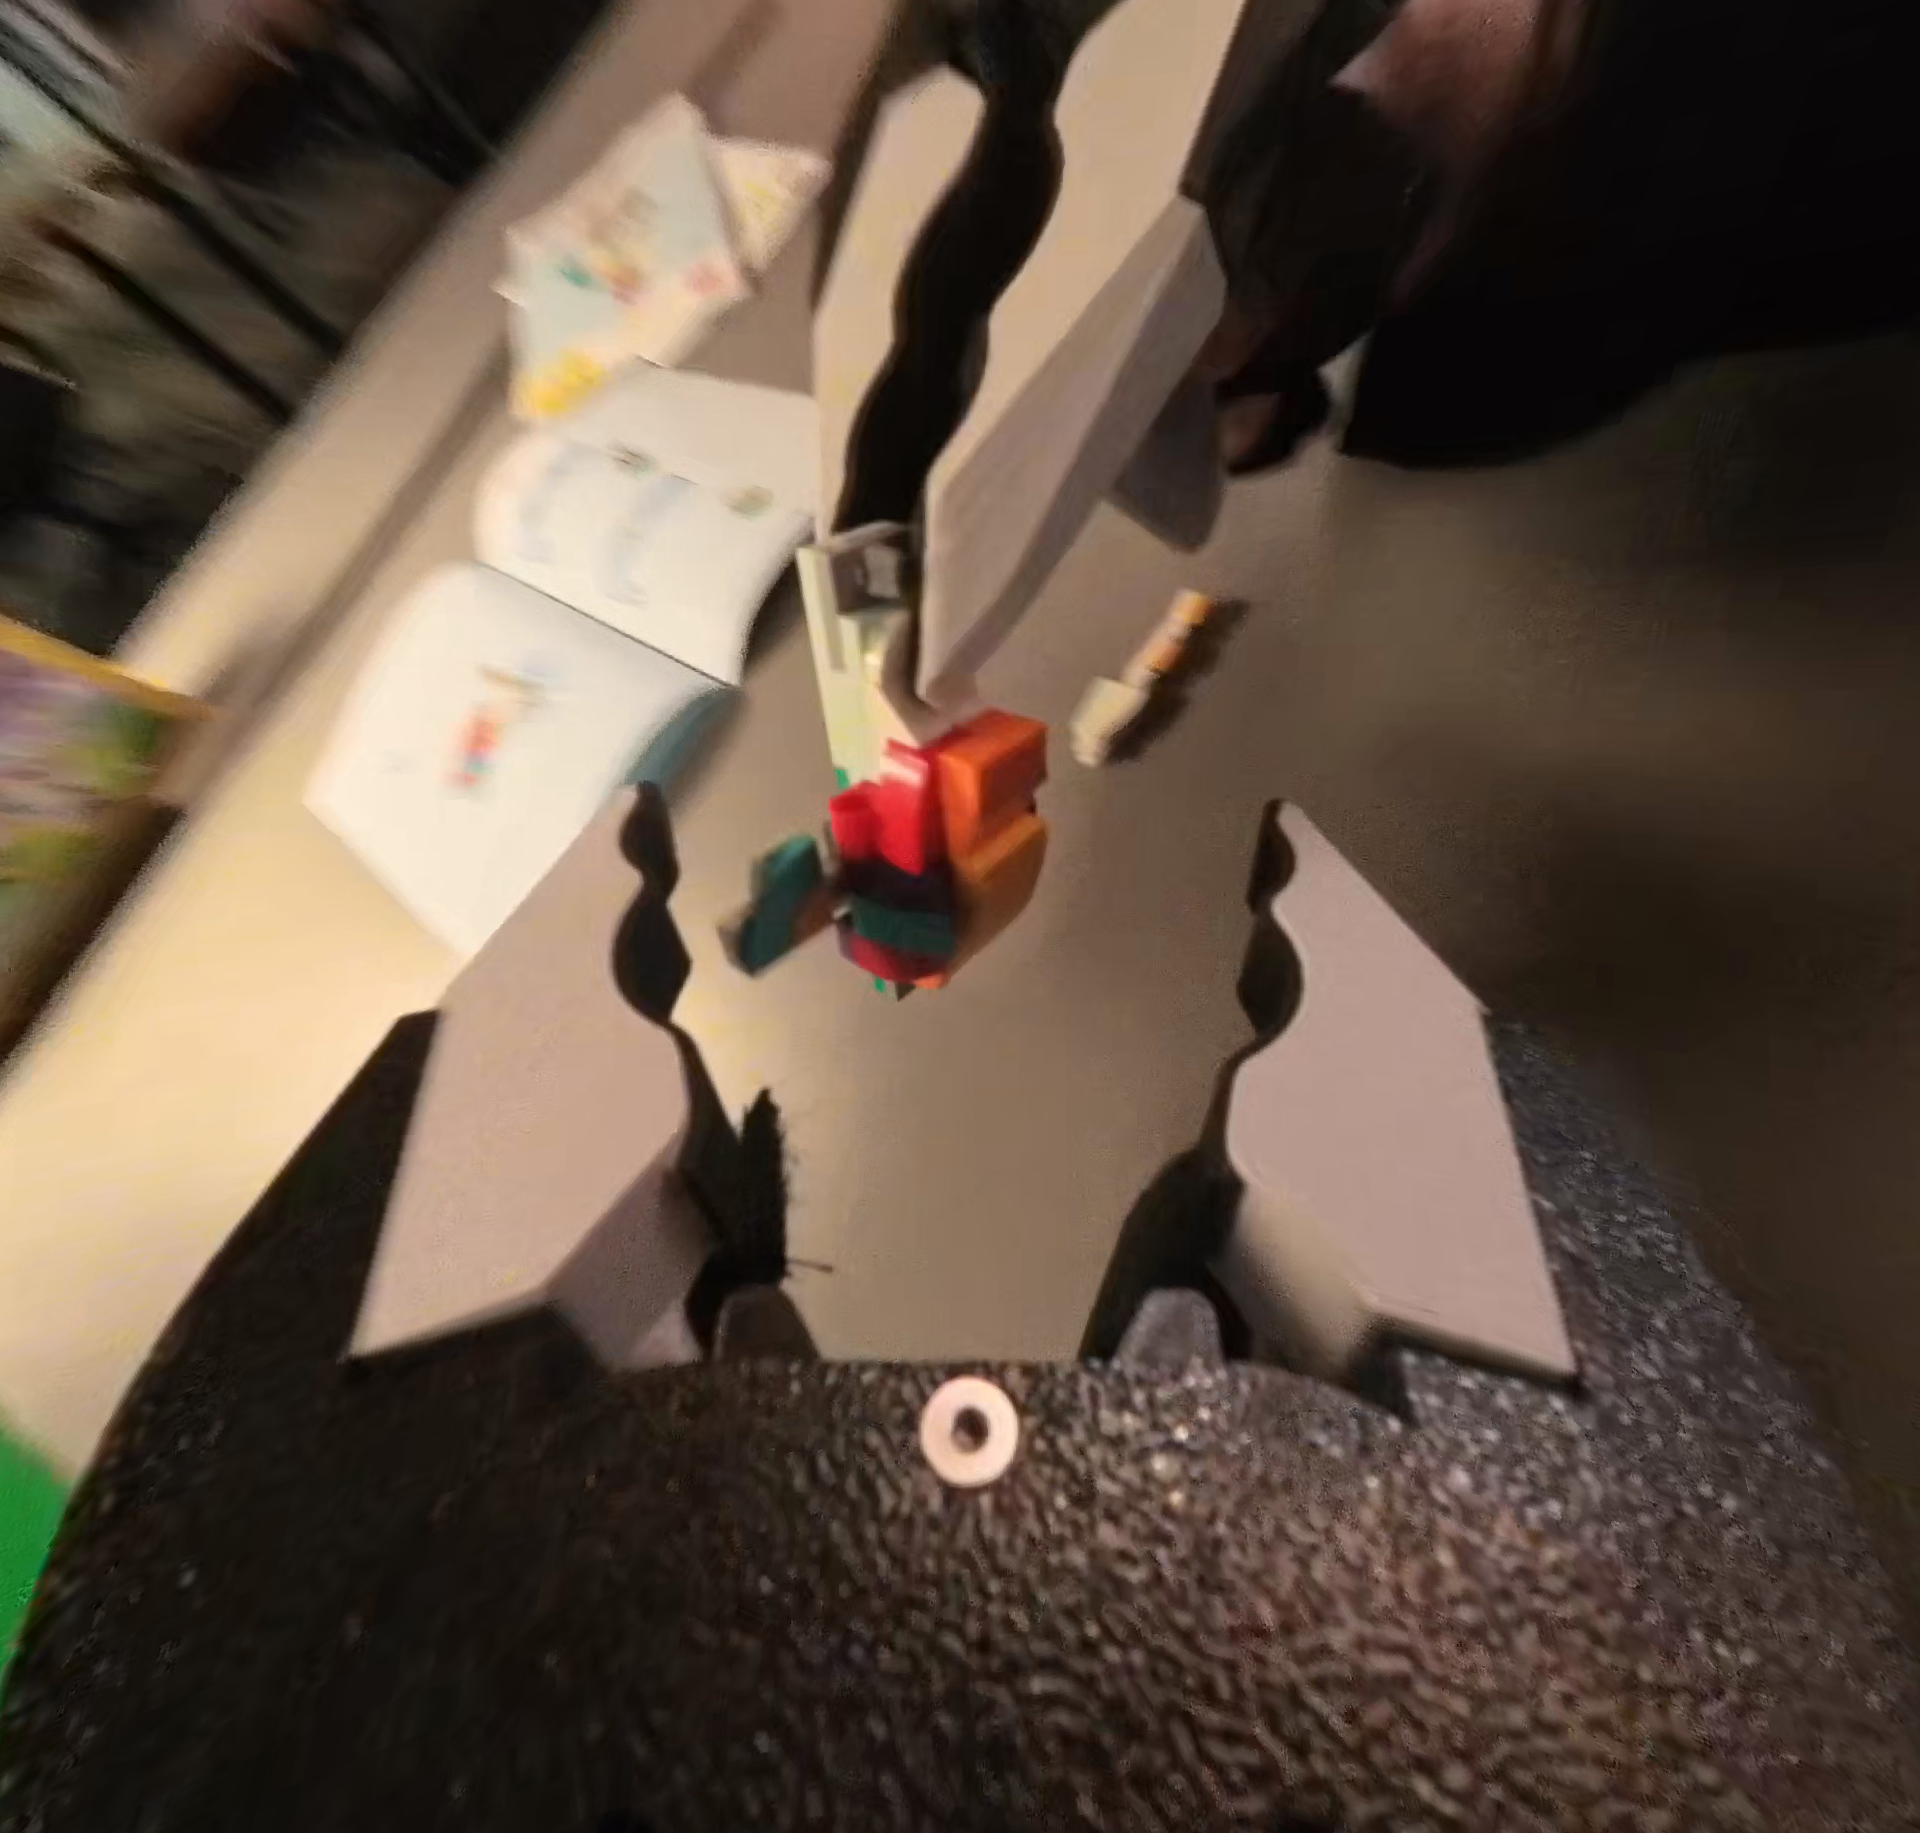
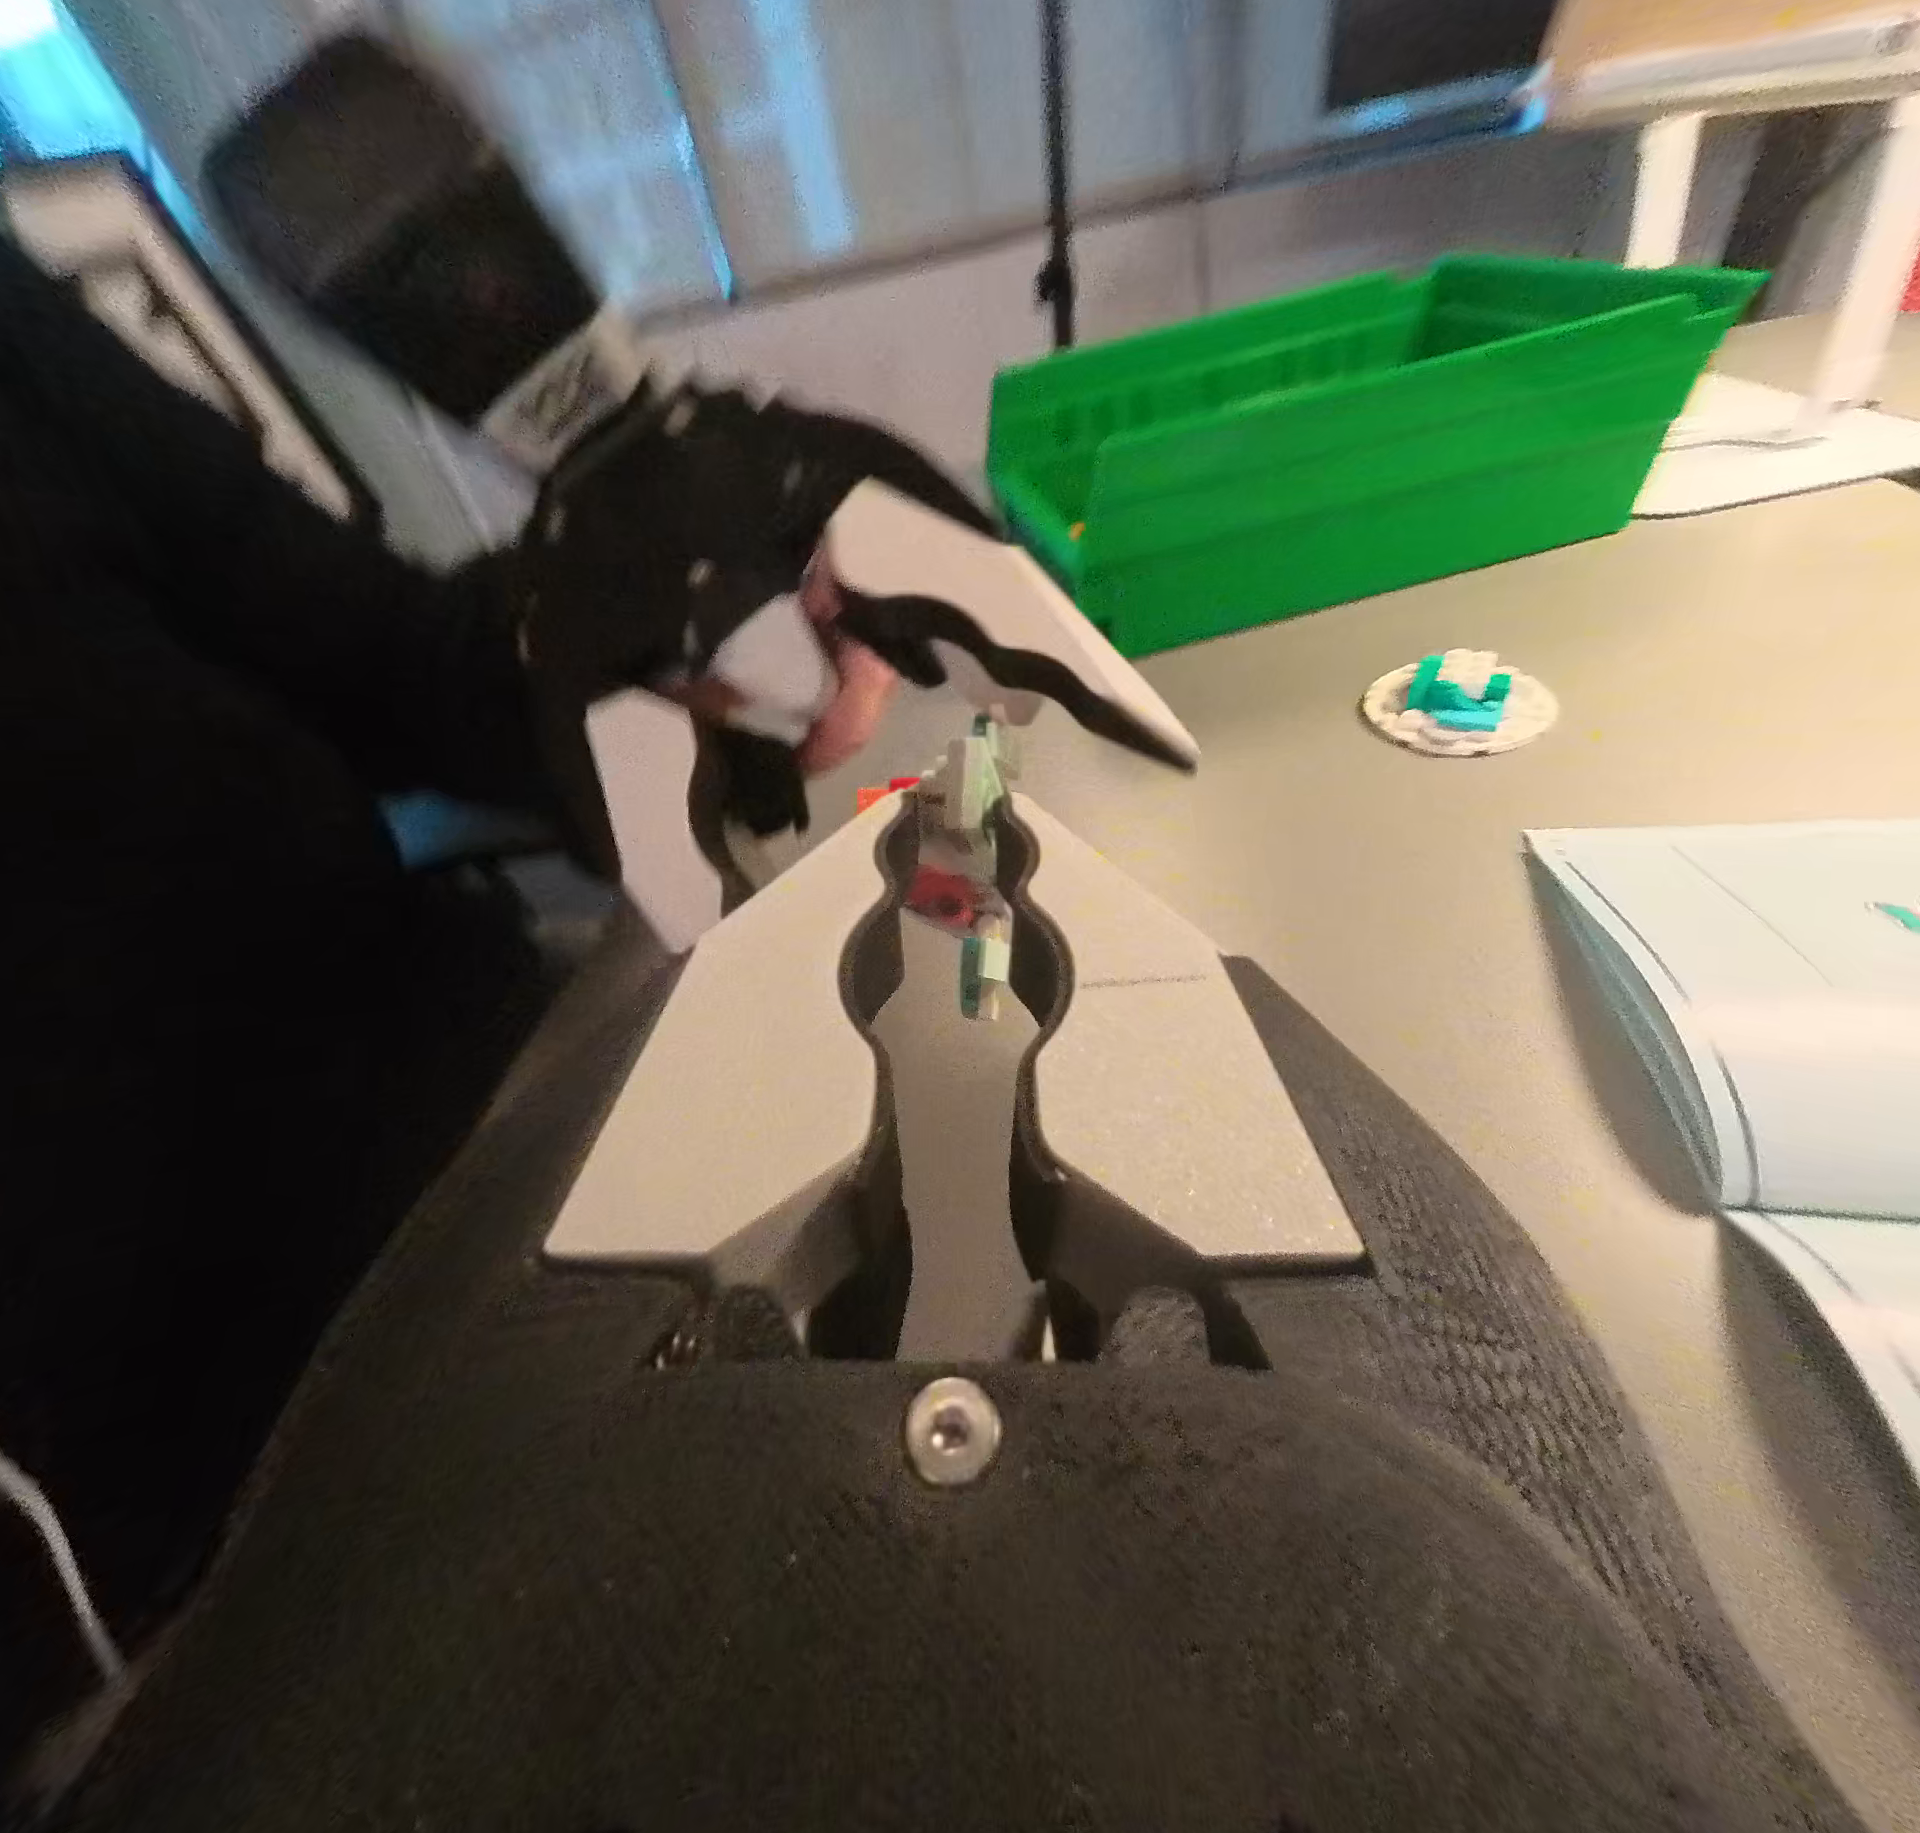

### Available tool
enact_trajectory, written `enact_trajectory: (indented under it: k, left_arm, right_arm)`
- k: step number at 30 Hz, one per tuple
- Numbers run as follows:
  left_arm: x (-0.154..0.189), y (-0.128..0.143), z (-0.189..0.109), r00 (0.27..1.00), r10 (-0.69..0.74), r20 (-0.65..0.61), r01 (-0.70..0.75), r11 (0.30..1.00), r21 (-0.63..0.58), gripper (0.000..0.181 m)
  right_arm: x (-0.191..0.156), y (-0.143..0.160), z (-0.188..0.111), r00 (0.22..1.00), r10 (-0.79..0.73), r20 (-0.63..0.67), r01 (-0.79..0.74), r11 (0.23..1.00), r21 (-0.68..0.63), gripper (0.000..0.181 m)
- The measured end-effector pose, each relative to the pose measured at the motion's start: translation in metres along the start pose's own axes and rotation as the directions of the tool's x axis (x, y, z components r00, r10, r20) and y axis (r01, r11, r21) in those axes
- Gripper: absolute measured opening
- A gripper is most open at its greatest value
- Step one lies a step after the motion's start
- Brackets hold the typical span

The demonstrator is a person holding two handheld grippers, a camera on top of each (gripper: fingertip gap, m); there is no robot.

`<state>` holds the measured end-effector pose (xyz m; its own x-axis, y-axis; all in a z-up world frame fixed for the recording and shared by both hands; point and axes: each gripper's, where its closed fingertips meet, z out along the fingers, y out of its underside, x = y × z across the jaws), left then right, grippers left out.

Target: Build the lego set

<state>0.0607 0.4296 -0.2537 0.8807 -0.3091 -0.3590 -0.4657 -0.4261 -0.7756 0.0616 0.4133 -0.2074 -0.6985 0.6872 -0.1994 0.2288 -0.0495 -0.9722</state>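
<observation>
My right gripper (image 2: 961, 807) is shut on a small lego model (image 2: 961, 874) and holds it above the grey table; pale green, white, red and teal parts show between its fingers. In the left wrist view the right gripper (image 1: 894, 630) comes down from the top, and the model (image 1: 935, 848) hangs from it with red, orange and teal bricks. My left gripper (image 1: 964, 807) is open and empty, its fingers on either side of the model and just short of it. It also shows in the right wrist view (image 2: 1039, 682), held by a hand just beyond the model.
A small grey and orange piece (image 1: 1138, 682) lies on the table right of the model. Open instruction booklets (image 1: 540, 744) lie to the left; one also shows in the right wrist view (image 2: 1766, 1004). A green bin (image 2: 1351, 453) stands behind. A white disc with a teal and white build (image 2: 1455, 705) sits before it.
</observation>
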Motion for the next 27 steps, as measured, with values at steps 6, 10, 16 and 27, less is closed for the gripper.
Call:
enact_trajectory:
  k: [6, 10, 16, 27]
  left_arm:
    - [-0.032, -0.026, -0.022, 0.799, 0.306, 0.517, -0.402, 0.912, 0.082, 0.077]
    - [-0.030, -0.040, -0.035, 0.721, 0.305, 0.622, -0.478, 0.869, 0.128, 0.054]
    - [-0.024, -0.053, -0.046, 0.783, 0.226, 0.580, -0.450, 0.849, 0.277, 0.044]
    - [-0.028, -0.052, -0.046, 0.819, 0.214, 0.532, -0.415, 0.862, 0.292, 0.033]
  right_arm:
    - [0.015, -0.029, -0.002, 0.973, 0.231, -0.026, -0.214, 0.933, 0.290, 0.013]
    - [0.015, -0.037, -0.003, 0.951, 0.310, 0.009, -0.290, 0.880, 0.377, 0.013]
    - [0.013, -0.041, -0.005, 0.928, 0.363, 0.085, -0.364, 0.836, 0.410, 0.013]
    - [0.007, -0.038, -0.004, 0.873, 0.431, 0.229, -0.487, 0.785, 0.383, 0.013]
